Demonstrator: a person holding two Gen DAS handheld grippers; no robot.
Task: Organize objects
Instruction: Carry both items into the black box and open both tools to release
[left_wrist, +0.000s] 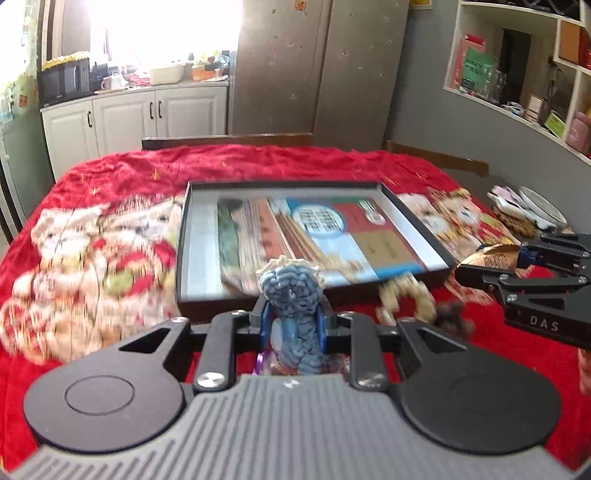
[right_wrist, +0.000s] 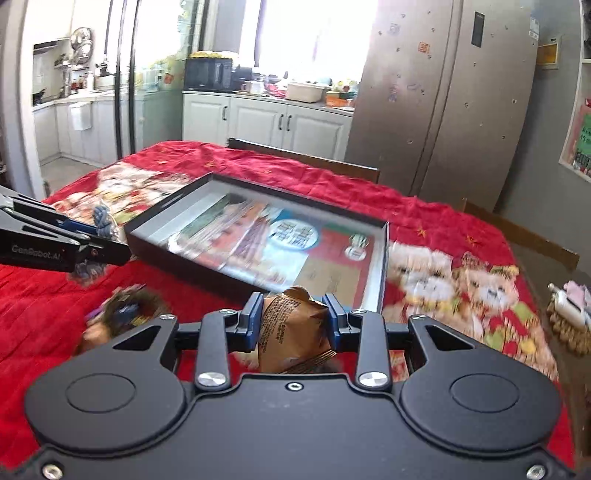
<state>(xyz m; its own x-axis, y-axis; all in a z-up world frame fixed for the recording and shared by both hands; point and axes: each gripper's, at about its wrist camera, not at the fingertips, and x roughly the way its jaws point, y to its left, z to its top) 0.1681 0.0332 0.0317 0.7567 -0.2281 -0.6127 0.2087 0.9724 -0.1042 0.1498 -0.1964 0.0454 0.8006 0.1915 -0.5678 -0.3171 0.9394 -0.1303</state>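
My left gripper (left_wrist: 293, 317) is shut on a blue knitted scrunchie (left_wrist: 291, 291) and holds it just before the near wall of the shallow black box (left_wrist: 184, 221). My right gripper (right_wrist: 293, 317) is shut on a brown snack packet (right_wrist: 291, 325), held above the cloth near the box's near right corner (right_wrist: 382, 266). A colourful printed sheet (left_wrist: 314, 229) lies in the box. The right gripper also shows in the left wrist view (left_wrist: 491, 258) with the packet (left_wrist: 491, 254). The left gripper shows in the right wrist view (right_wrist: 107, 236) with the scrunchie (right_wrist: 103, 219).
A cream scrunchie (left_wrist: 406, 299) and a dark one (left_wrist: 454, 317) lie on the red patterned cloth (left_wrist: 110, 192) right of my left gripper. A dark scrunchie (right_wrist: 122, 314) lies left of my right gripper. A plate and small items (left_wrist: 528, 210) sit at the table's right edge. Chair backs (left_wrist: 229, 140) stand behind.
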